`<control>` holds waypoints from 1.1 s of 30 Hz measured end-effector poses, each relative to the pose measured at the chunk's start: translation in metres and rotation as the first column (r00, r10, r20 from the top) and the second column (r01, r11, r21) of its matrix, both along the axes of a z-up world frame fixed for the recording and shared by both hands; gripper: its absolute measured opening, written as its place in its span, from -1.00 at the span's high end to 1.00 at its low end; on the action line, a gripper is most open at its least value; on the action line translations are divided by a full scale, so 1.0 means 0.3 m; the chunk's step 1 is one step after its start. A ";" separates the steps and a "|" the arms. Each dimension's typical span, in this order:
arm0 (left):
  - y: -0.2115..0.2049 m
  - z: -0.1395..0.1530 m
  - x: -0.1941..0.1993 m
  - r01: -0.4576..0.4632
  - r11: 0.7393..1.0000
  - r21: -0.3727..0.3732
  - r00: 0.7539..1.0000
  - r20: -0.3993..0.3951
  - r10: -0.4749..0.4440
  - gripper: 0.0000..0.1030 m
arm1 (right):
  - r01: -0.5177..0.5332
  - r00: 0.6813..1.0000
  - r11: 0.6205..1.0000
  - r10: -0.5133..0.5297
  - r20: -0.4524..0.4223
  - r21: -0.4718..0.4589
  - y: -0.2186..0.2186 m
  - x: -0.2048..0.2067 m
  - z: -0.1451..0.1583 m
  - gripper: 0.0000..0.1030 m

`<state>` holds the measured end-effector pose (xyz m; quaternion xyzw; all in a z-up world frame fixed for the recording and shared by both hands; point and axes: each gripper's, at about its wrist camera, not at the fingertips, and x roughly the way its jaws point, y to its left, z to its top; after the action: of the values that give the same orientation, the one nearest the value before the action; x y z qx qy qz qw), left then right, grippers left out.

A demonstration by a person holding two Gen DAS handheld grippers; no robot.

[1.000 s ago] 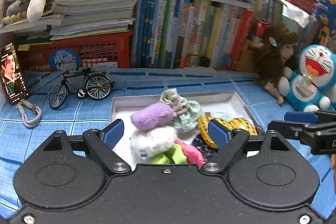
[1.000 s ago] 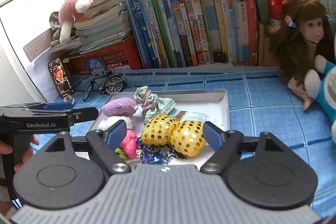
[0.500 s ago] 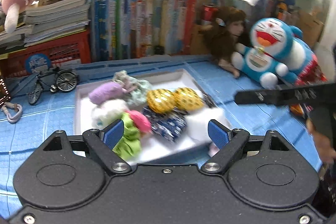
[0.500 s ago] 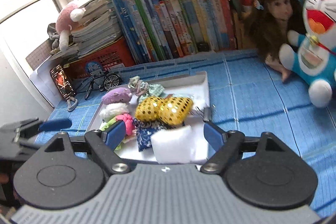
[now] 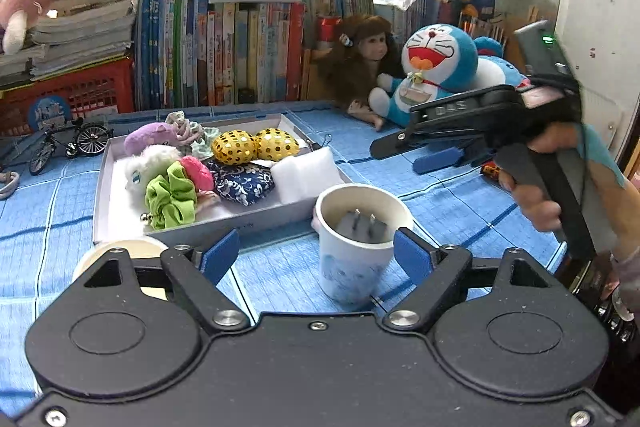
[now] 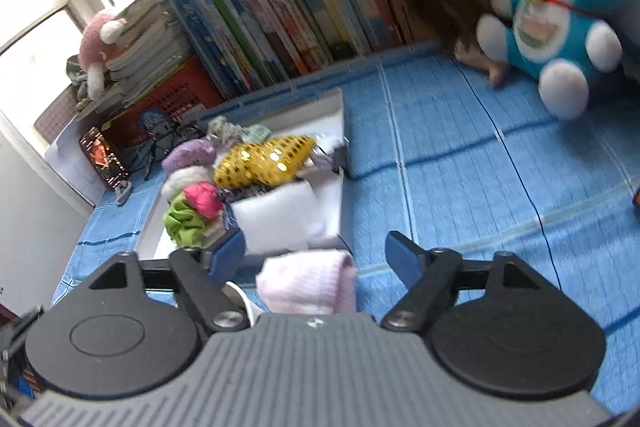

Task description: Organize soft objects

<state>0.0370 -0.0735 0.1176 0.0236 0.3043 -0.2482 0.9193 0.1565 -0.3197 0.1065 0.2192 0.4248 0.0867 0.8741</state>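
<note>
Soft objects (image 5: 188, 171) crowd the white tray (image 5: 105, 195) mid-table. Left gripper (image 5: 316, 251), jaws closing, frames the paper cup (image 5: 356, 243) untouched and could tip it; right gripper (image 6: 316, 255), closing around the pink cloth (image 6: 308, 281), might snag the cup's rim.

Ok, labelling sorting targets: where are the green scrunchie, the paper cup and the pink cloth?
green scrunchie (image 5: 171, 197), left wrist view, its folded middle.
paper cup (image 5: 352, 267), left wrist view, outer wall.
pink cloth (image 6: 308, 283), right wrist view, top surface.
</note>
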 end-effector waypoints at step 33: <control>-0.279 -0.236 -0.154 0.050 0.999 -0.006 0.998 -0.036 -0.050 0.09 | -0.030 0.985 0.991 0.052 -0.164 0.134 -0.091 -0.073 -0.140 0.59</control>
<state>-0.0092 -0.1571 0.0469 0.0245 0.3196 -0.2722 0.9073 0.1345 -0.3469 0.0645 0.2736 0.4945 0.1136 0.8171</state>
